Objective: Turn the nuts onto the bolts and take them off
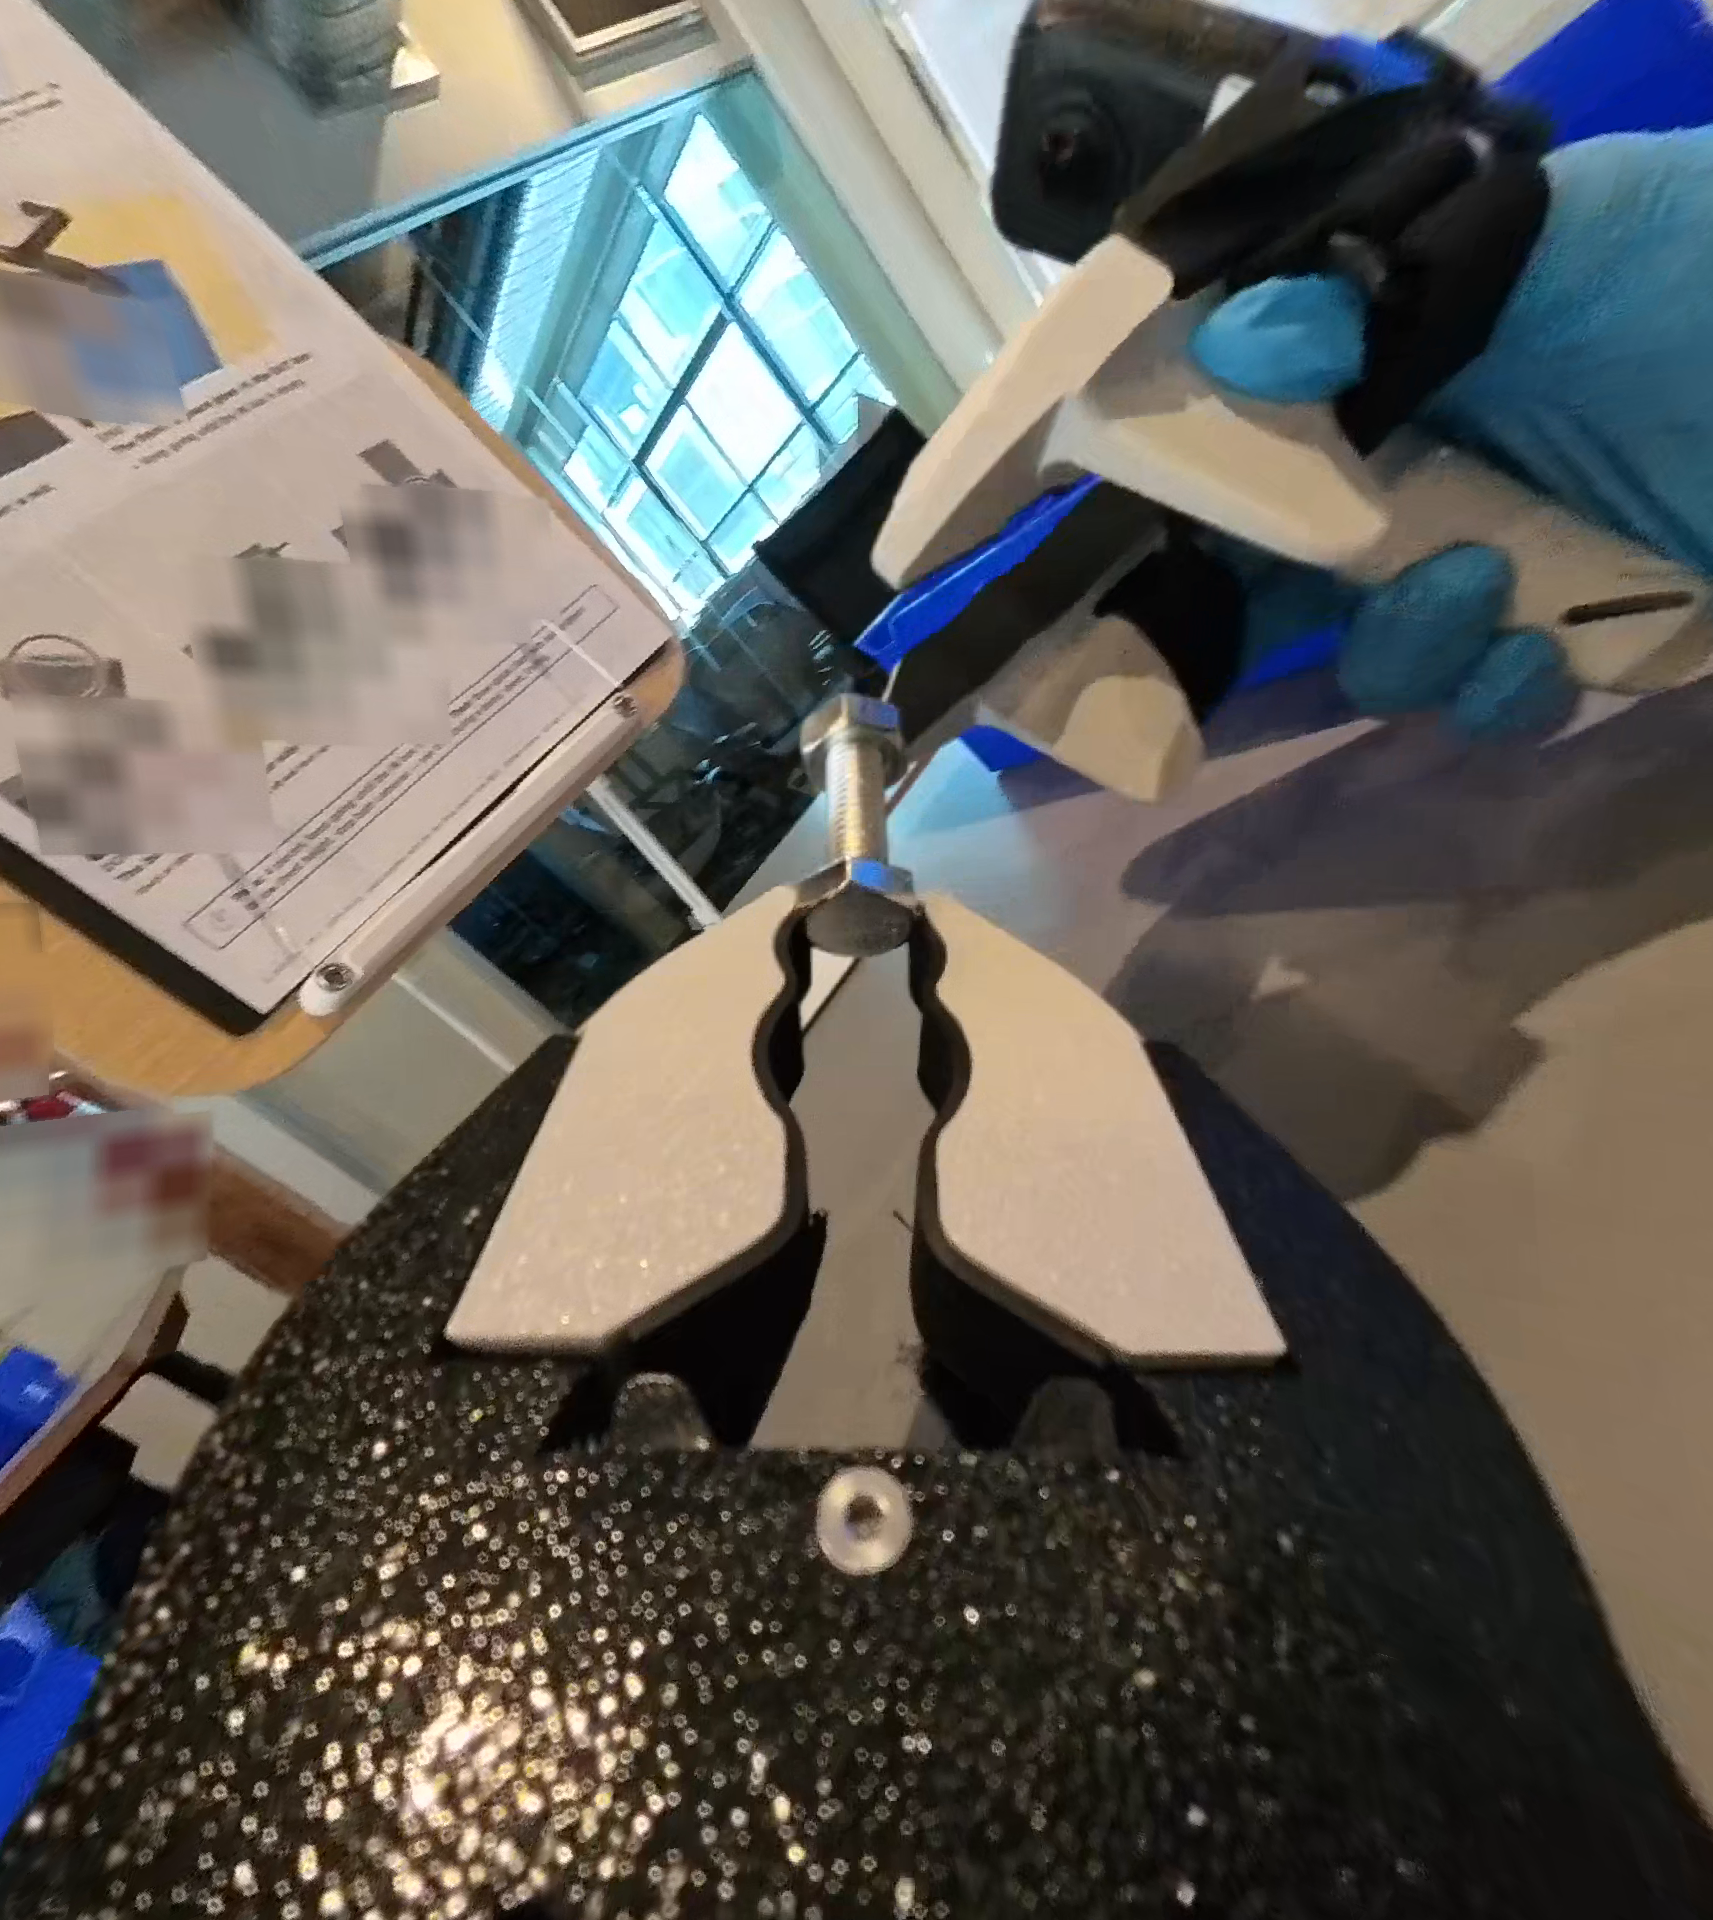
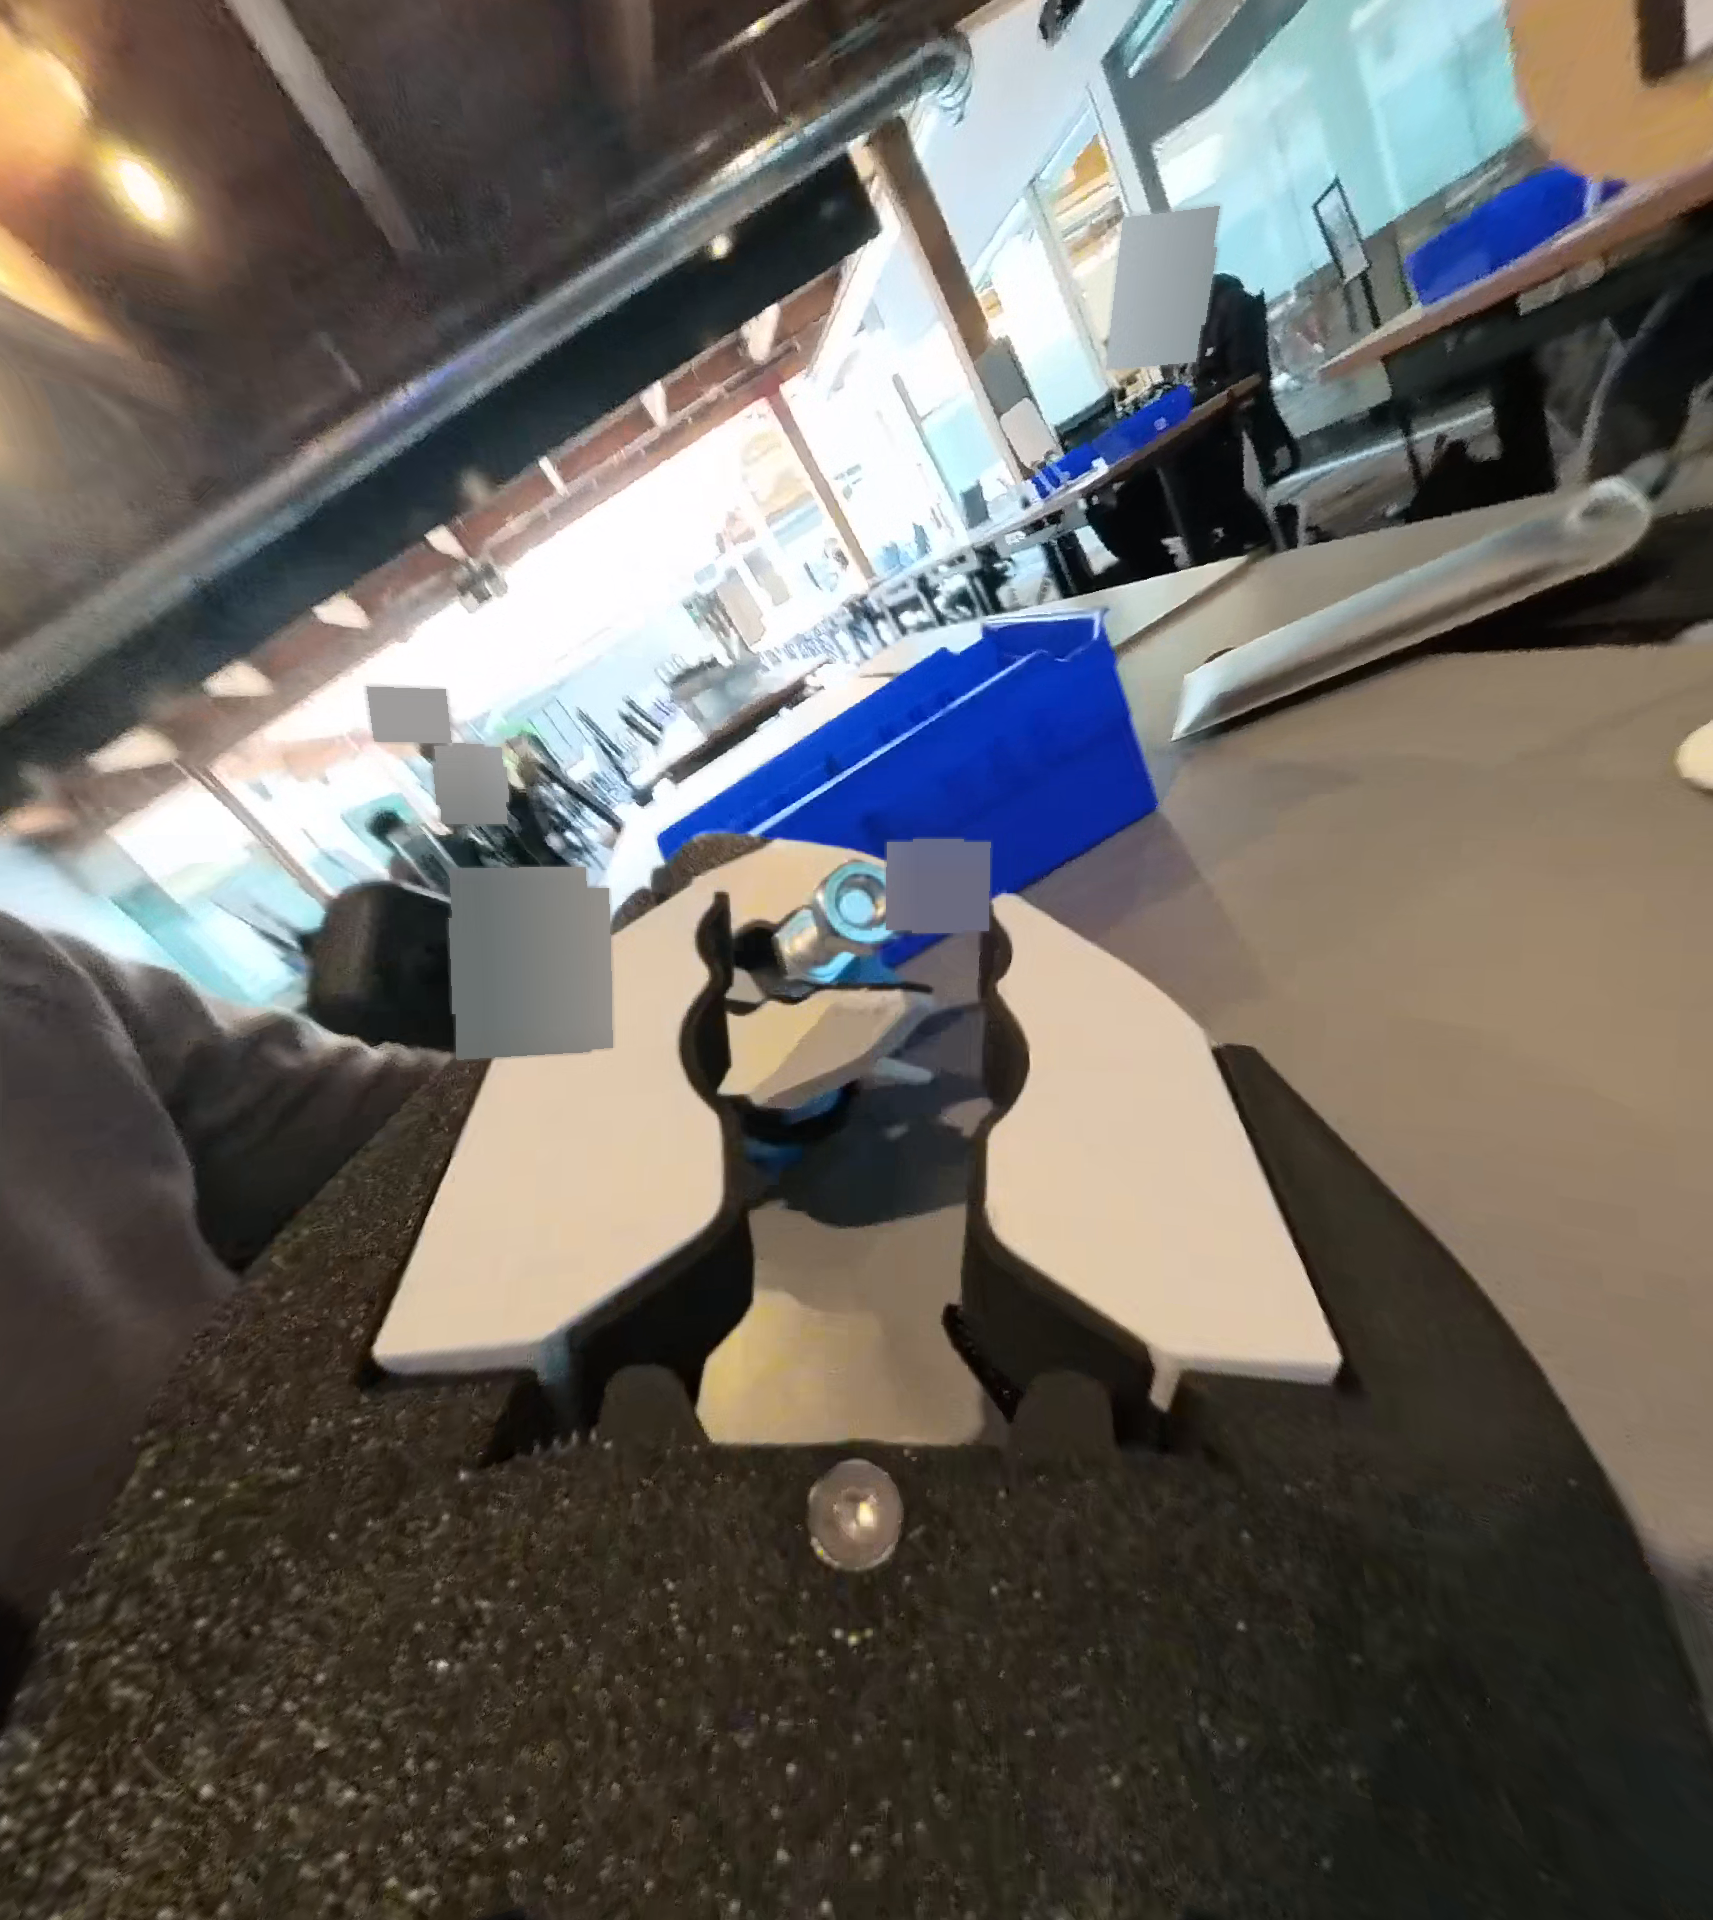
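A: L gripper (image 1: 857, 920) first. Jaw state?
B: Pinched on the bolt (image 1: 847, 821) head, at the fingertips. Bolt's held off the table, shank pointing away from the cam & tilted slightly left.
A: Nut?
B: One nut (image 1: 850, 724) is seen threaded at the far end of the shank, well apart from the head. Bare thread is left between them.
A: R gripper (image 1: 1028, 665) in L view?
B: Seen just past the nut, upper right, gripped by a blue-gloved hand (image 1: 1600, 416). Its white fingers are near the nut; contact can't be told, too blurred.
A: And from the R wrist cam?
B: R gripper (image 2: 857, 935) jaws are spread, nothing clamped. Through the gap the bolt (image 2: 816, 945) end & nut (image 2: 852, 906) are seen end-on, close to the tips but not pinched. Below them a white finger of the L gripper (image 2: 810, 1034) is visible w/ a bit of blue glove.
A: Further back?
B: Blue bin (image 2: 935, 769) is set on the grey table (image 2: 1403, 935), behind the fingertips. In L view an instruction board (image 1: 239, 499) on a wood panel is seen at left, windows (image 1: 717, 384) beyond. Desks & more blue bins are seen far off in R view.
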Available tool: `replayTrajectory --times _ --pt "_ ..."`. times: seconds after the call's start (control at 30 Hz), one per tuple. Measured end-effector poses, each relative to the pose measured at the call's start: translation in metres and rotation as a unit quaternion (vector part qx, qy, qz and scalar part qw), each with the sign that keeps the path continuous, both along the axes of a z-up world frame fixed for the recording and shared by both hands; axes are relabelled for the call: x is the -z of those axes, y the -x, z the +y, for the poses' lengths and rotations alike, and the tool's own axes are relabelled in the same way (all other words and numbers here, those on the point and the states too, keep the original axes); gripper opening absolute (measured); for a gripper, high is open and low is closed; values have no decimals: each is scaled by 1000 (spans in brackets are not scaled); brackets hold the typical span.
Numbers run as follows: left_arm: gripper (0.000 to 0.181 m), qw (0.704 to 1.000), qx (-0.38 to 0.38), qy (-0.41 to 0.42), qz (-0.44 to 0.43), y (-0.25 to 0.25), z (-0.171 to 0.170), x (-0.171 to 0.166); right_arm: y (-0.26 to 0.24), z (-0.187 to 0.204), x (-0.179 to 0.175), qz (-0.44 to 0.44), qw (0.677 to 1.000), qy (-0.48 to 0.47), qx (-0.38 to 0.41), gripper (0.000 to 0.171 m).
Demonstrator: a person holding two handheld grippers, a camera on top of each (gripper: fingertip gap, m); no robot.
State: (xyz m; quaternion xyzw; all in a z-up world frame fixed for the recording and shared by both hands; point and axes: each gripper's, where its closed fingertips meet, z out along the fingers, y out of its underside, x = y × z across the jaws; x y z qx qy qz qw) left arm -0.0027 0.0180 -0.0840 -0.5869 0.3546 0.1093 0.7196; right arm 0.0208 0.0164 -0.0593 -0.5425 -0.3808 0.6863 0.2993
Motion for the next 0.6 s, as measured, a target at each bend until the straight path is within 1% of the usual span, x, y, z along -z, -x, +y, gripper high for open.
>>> replayTrajectory --times 0.13,0.2,0.23,0.3,0.37,0.43,0.47,0.53,0.57,0.6 --pt "17 999 -24 -13 30 0 2 1 7 -4 4 -1 995 102 -24 39" --pt "17 999 -25 -18 45 -3 1 2 11 -6 6 -1 991 133 -26 30" --pt "17 998 -24 -20 50 -5 0 2 11 -8 7 0 989 146 -32 21" --pt "17 998 -19 -19 49 -6 -1 2 11 -8 7 2 986 165 -38 19" --pt "17 999 -3 -6 36 -8 -1 3 10 -8 9 -4 987 152 -48 19" --pt "17 999 36 0 11 -11 -5 2 8 -13 7 -2 992 102 -69 19" --pt "17 998 60 6 -6 -14 -8 1 6 -17 5 4 995 61 -79 19" --pt "17 994 106 21 -34 -20 -14 -1 2 -26 1 31 994 -61 -84 19" --pt "17 991 123 24 -38 -23 -17 -1 -1 -31 -1 52 986 -135 -76 19" --pt "17 990 136 22 -38 -27 -20 -2 -4 -35 -3 77 971 -215 -64 19"
